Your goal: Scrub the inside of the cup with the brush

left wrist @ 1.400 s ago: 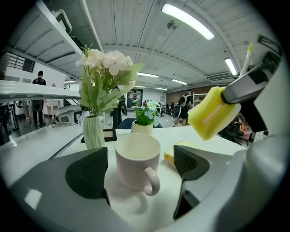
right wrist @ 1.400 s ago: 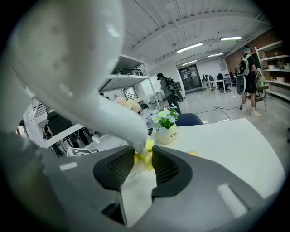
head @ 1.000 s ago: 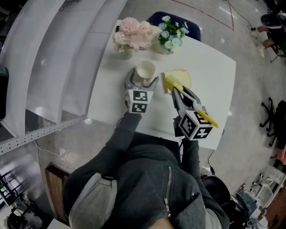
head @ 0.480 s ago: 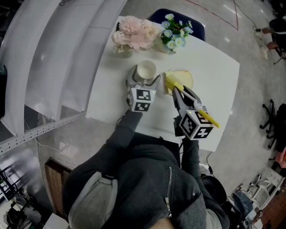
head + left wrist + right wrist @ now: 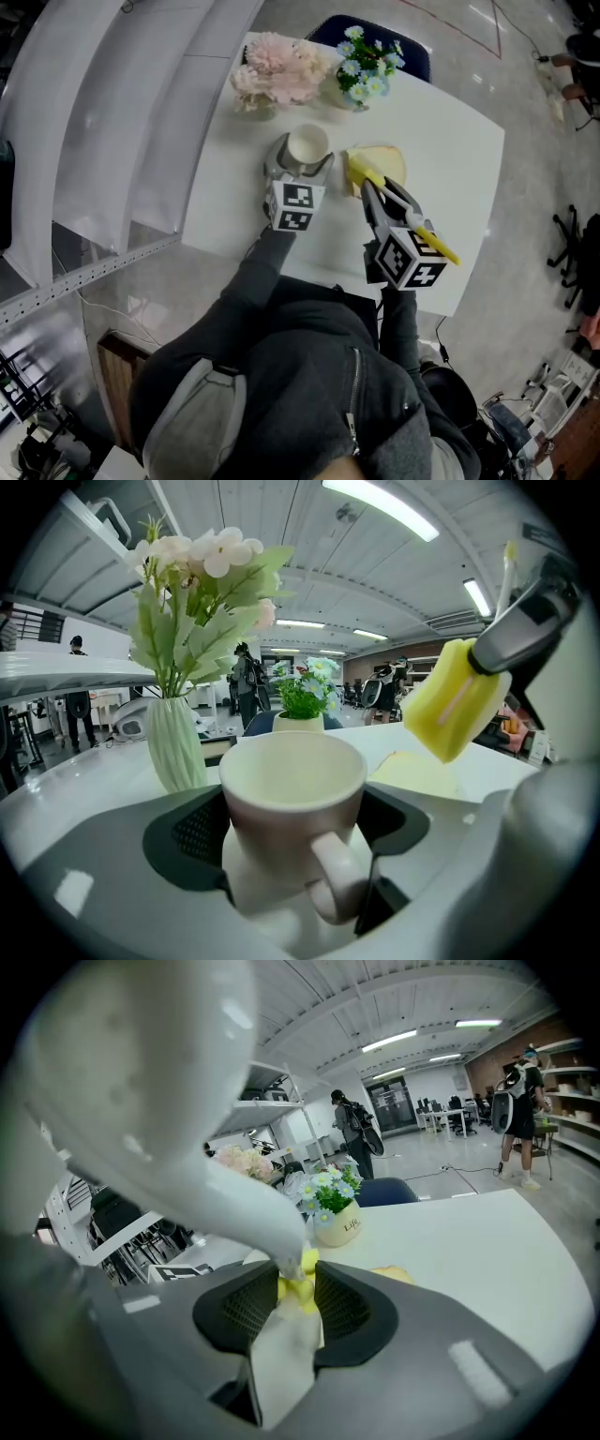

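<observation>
A cream mug (image 5: 306, 147) stands upright on the white table (image 5: 441, 141), its handle toward my left gripper's camera (image 5: 333, 892). My left gripper (image 5: 300, 171) straddles it, and its jaws are closing, with both dark pads (image 5: 192, 841) against the mug's sides. The mug's inside (image 5: 292, 772) looks bare. My right gripper (image 5: 372, 194) is shut on the brush's handle (image 5: 286, 1354). The brush's yellow sponge head (image 5: 360, 172) hovers just right of the mug, and it also shows at upper right in the left gripper view (image 5: 455, 705).
A pale yellow cloth (image 5: 386, 161) lies under the brush head. Behind the mug stand a ribbed vase (image 5: 176, 742) of pink flowers (image 5: 279, 70) and a small pot of blue-white flowers (image 5: 366, 66). A dark chair (image 5: 417, 58) sits beyond the table. White shelving runs along the left.
The left gripper's jaws have drawn in around the mug. The right gripper and brush have hardly moved.
</observation>
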`<state>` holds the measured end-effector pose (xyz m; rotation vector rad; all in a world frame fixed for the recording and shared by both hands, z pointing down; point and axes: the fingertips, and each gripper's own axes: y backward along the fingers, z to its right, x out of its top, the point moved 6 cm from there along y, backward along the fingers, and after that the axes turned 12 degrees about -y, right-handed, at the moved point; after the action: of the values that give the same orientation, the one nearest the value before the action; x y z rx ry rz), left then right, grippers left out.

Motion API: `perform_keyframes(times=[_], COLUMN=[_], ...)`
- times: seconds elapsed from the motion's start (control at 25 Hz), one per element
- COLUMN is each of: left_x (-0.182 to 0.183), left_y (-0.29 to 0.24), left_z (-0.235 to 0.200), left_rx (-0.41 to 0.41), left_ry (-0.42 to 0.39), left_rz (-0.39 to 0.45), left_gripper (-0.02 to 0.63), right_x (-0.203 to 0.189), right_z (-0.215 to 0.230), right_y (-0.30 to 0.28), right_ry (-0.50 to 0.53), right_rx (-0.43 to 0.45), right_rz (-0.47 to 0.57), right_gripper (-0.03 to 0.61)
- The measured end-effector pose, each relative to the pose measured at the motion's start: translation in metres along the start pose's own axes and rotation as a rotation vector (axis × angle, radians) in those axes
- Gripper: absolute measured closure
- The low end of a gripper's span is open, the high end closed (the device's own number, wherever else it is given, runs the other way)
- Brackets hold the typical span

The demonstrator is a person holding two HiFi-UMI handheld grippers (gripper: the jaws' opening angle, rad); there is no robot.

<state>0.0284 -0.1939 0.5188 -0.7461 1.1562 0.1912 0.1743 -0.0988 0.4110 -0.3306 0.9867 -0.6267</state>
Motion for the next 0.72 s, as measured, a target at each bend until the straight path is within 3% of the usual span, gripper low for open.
perform_keyframes(times=[0.32,0.6,0.72], left_x=[0.003,0.002,0.003], left_y=[-0.001,-0.001,0.001], left_z=[-0.002,0.008,0.009], left_rx=[-0.040,-0.086,-0.113], left_ry=[-0.033,-0.185,-0.211], left_rz=[0.010,0.017,0.020], left_gripper=[0.193,0.195,0.195], right_x=[-0.003,-0.002,0.003], right_z=[-0.003,-0.005,-0.006], right_y=[-0.001,0.001,0.002], right_ry=[0.000,0.016,0.033], right_rx=[-0.003,-0.002,0.005], right_rz=[0.001,0.012,0.017], right_gripper=[0.454,0.454,0.454])
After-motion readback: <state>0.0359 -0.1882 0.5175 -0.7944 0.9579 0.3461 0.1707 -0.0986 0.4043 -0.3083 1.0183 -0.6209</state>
